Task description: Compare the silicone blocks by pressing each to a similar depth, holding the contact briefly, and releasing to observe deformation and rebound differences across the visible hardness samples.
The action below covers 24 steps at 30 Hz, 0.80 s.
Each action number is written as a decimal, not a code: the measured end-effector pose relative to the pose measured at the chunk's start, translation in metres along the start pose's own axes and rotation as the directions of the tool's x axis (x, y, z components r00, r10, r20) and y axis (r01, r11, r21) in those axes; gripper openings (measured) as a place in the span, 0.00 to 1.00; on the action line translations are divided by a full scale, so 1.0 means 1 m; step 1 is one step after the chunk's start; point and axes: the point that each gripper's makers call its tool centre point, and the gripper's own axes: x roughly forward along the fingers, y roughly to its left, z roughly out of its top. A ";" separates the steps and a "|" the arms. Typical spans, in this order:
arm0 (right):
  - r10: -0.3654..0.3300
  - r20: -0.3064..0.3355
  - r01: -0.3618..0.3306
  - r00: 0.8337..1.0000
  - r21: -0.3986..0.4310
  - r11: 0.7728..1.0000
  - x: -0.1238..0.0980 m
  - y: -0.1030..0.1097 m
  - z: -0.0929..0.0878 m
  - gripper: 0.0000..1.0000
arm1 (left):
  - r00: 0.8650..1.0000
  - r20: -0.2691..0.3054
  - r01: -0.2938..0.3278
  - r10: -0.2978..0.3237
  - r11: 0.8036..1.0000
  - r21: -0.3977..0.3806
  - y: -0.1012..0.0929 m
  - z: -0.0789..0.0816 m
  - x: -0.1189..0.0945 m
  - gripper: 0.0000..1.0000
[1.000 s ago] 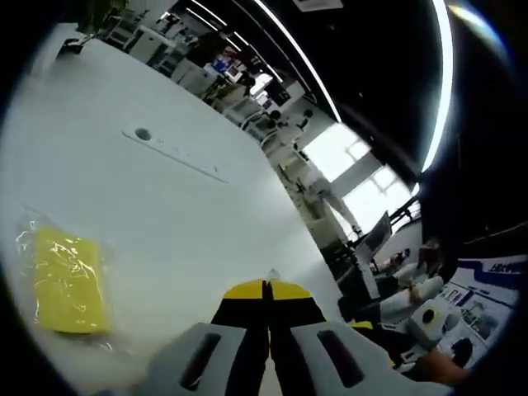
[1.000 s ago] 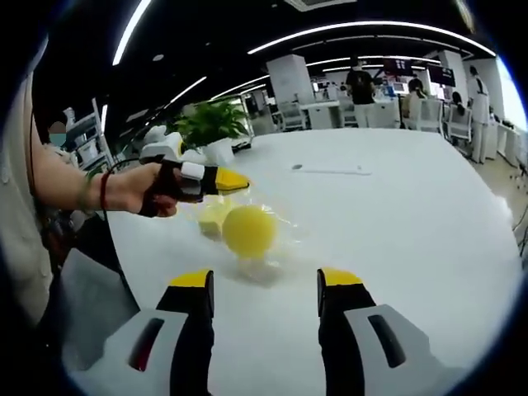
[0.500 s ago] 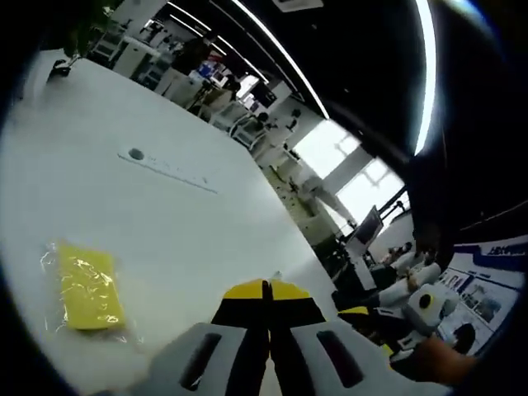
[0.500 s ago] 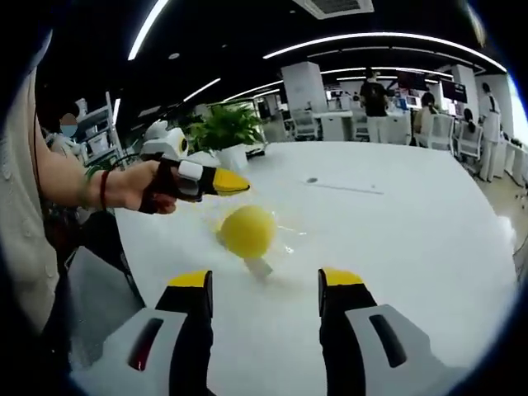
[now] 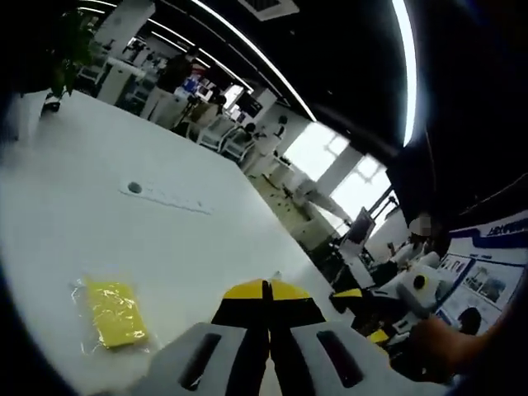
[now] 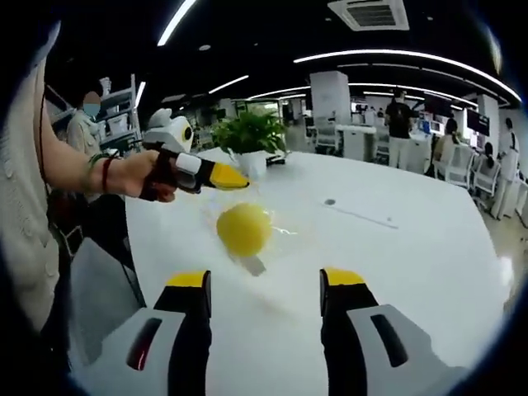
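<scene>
Silicone block point(image 5: 115, 314) in glare-blurred wrap, round one point(image 6: 243, 228) perhaps wrapped, left gripper point(image 5: 267, 289) clenched, right gripper point(image 6: 267, 280) released

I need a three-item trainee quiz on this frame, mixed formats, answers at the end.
1. True or false: the left tongs are shut with nothing between them.
2. In the right gripper view, the round yellow block lies: A) gripped by the right tongs, B) on the white table ahead of them, C) on the potted plant.
3. Fill in: the flat yellow block is still inside its clear ____.

Key: 1 true; 2 B; 3 wrapper.
</scene>
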 end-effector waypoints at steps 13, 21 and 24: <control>0.046 -0.027 -0.049 0.999 -0.111 0.993 0.009 -0.002 0.025 0.54 | 0.999 0.034 0.040 -0.042 0.998 0.048 -0.013 0.027 -0.015 0.00; 0.086 -0.065 -0.096 0.994 -0.174 0.980 0.017 -0.006 0.037 0.58 | 0.998 0.029 0.059 -0.061 0.996 0.067 -0.019 0.035 -0.018 0.00; 0.108 -0.073 -0.120 0.991 -0.196 0.973 0.022 -0.007 0.047 0.60 | 0.997 0.021 0.074 -0.075 0.995 0.069 -0.024 0.037 -0.019 0.00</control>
